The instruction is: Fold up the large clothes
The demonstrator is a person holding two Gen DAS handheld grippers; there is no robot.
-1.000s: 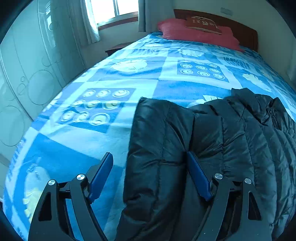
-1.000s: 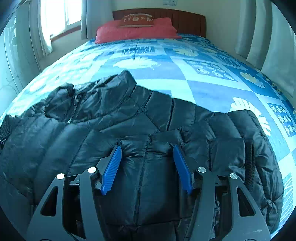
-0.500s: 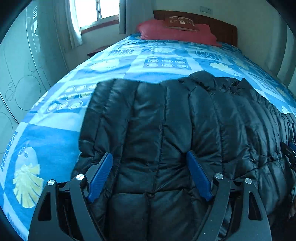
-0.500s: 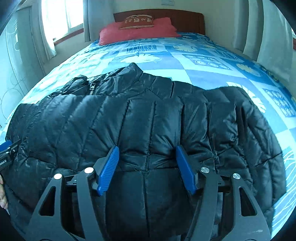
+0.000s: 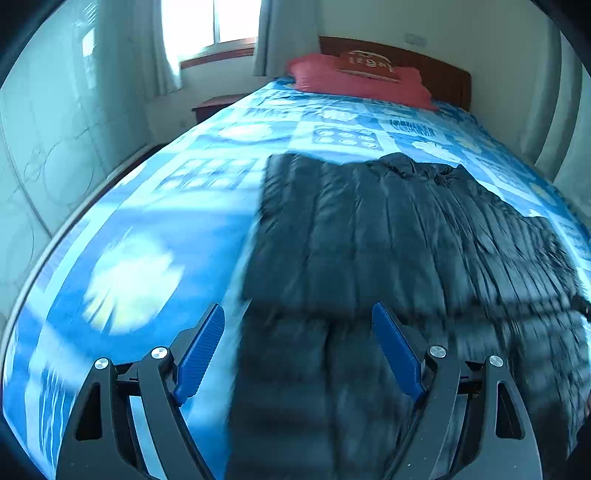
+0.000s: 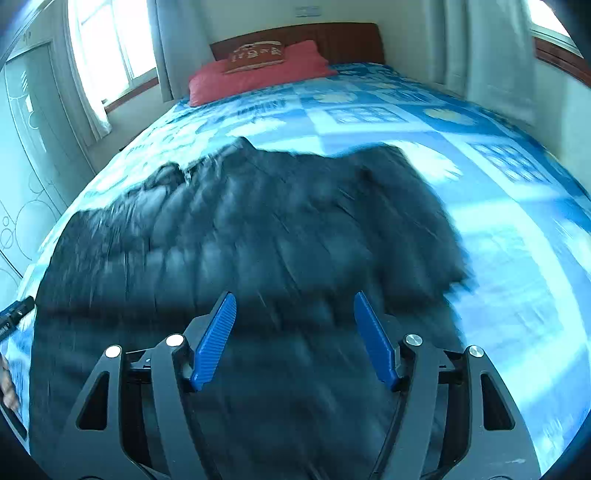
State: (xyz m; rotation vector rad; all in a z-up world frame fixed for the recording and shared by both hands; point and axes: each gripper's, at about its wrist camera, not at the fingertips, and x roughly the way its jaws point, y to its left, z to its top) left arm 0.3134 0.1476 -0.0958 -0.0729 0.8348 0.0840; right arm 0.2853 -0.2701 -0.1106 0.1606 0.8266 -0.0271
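Jacket [image 5: 388, 240]: black, quilted, puffy. Spread flat across the near part of the bed [image 5: 155, 221], collar toward the headboard, hem toward the cameras. One sleeve laid in over the body on the left edge, forming a straight side; a similar tuck visible at the right edge in the right wrist view. Judged as a side-fold stage, both flanks brought inward to square the garment for a later cross-fold.

Left gripper [image 5: 298, 350]: fingers wide apart, nothing pressed between the pads. Jacket's lower left edge lies beneath and between the blue pads, untouched as far as the blur allows. Placed at that corner, likely because the last fold ended there.

Right gripper [image 6: 294, 339]: fingers apart, just been opening wider, no cloth pinched; jacket lies below the gap only. Set over the hem's middle-right part. Spread fingers suit a release, or a fresh grasp on thick padding.

Bed: blue patterned cover, used as the folding surface; broad and flat enough for a large garment.

Pillow [image 6: 258, 70]: red, at the headboard, well apart from the jacket, out of the working area.

Window [image 5: 207, 22]: bright, on the left wall beside curtains.

Both views motion-blurred; fine contact at the hem cannot be told.
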